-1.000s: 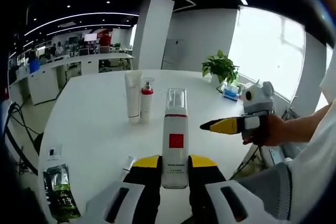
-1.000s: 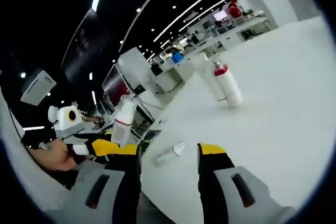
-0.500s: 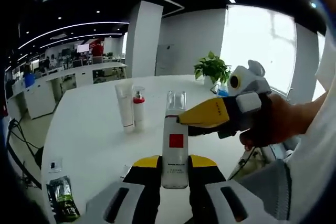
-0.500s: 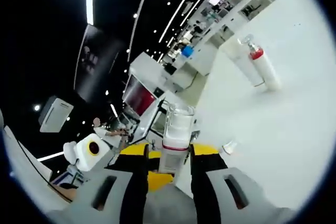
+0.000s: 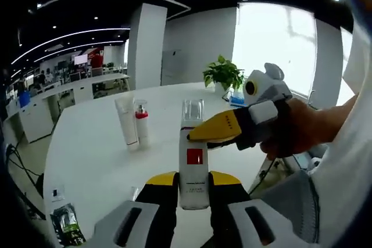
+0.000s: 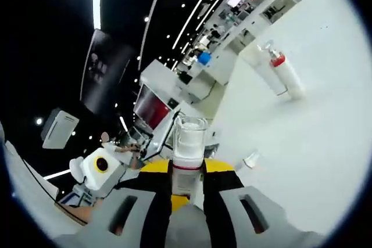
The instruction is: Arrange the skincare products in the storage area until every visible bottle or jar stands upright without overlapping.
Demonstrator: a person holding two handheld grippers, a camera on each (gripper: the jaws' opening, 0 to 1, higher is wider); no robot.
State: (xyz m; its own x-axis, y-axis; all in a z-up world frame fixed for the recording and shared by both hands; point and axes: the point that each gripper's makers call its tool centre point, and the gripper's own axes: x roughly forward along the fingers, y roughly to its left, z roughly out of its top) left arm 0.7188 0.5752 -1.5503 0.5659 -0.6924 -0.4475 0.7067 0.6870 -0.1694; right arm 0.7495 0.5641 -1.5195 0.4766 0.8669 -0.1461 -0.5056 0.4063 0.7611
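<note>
A white bottle point(image 5: 193, 164) with a red square label and a clear cap stands upright between the jaws of my left gripper point(image 5: 193, 179), which is shut on its lower body. My right gripper point(image 5: 224, 127) reaches in from the right, its yellow jaw across the bottle's neck. In the right gripper view the clear cap point(image 6: 189, 135) rises between the jaws of my right gripper point(image 6: 186, 171), which press on the neck at its red band. A white tube point(image 5: 125, 127) and a red-collared white bottle point(image 5: 141, 129) stand side by side on the white table point(image 5: 93, 161).
A green packet point(image 5: 65, 226) and a small sachet point(image 5: 55, 193) lie near the table's left edge. A small tube point(image 6: 251, 160) lies flat on the table. A potted plant point(image 5: 223, 74) stands at the far edge by the window.
My right gripper swung in from the right and its jaws narrowed onto the bottle's neck. The left gripper kept its hold on the bottle throughout.
</note>
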